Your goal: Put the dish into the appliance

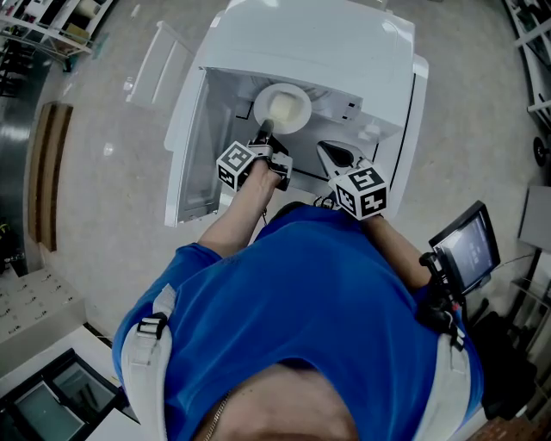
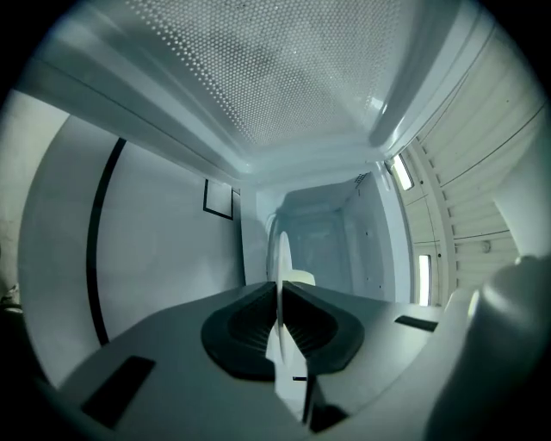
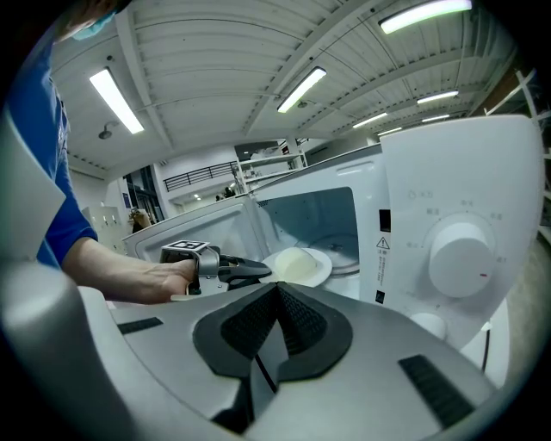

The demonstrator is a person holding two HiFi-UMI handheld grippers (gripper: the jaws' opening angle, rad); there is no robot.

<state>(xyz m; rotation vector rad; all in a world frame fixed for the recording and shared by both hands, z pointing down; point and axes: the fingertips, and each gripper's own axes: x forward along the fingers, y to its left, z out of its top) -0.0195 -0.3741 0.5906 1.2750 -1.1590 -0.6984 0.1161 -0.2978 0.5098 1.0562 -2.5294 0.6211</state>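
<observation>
White dish inside open microwave

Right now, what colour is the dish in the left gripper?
White dish, with a pale cream mound on it; it shows best in the right gripper view.

Looking like a lab or test hall, not a home: strip lights running along a ribbed ceiling, shelving rack sitting at 10 o'clock, screen on a stand at 3 o'clock, pale polished floor.
</observation>
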